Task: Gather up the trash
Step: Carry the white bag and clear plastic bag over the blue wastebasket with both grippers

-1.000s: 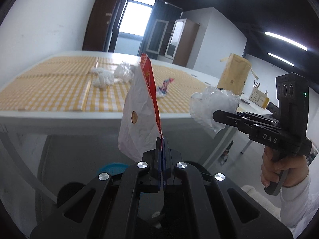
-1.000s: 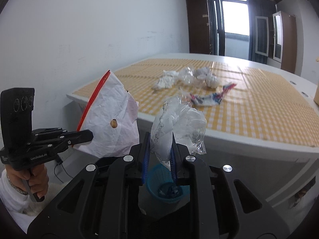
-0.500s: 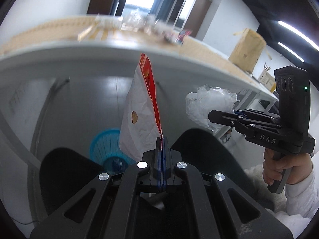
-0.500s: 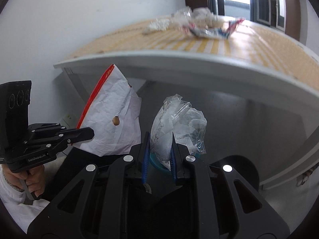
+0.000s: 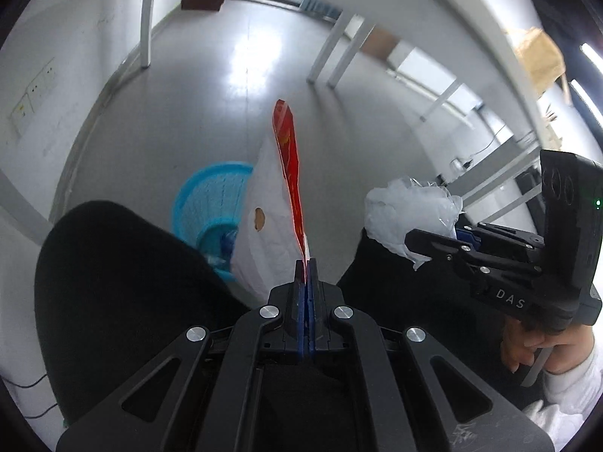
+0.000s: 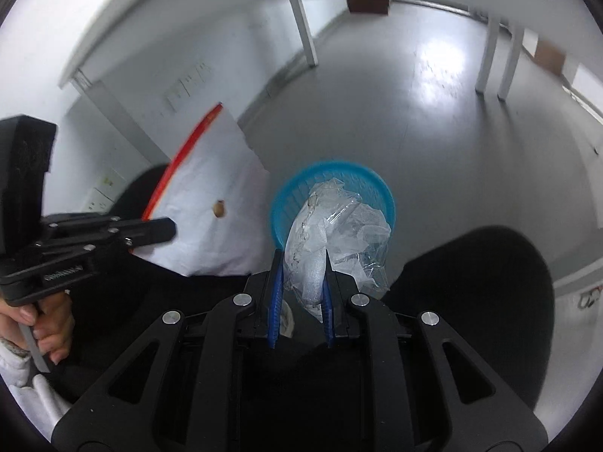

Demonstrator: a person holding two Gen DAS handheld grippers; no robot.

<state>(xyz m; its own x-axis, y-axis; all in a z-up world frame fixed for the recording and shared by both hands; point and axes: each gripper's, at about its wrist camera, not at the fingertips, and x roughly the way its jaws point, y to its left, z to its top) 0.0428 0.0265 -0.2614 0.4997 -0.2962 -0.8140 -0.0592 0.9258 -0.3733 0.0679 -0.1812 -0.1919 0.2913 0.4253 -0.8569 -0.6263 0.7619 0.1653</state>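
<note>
Trash fills both grippers. At the bottom centre of the left wrist view, the left gripper has its blue pads pressed flat together on the lower edge of a white paper bag with a red strip along its top edge; the bag stands up from the pads toward the middle of the frame and shows a small brown spot on its side. At the bottom centre of the right wrist view, the right gripper holds its fingers a narrow way apart, clamped on a crumpled wad of clear plastic that bulges up and to the right of them.

Just beyond, the person's black-clad knees fill the lower left and lower right of each frame. A bare hand with a white sleeve grips the handle at the right edge of the left view.

Farther off, a blue mesh basket stands on the grey floor between the knees. In the right view the plastic overlaps its opening; in the left view the paper bag covers its right side. White table legs stand at the upper part of the frames.
</note>
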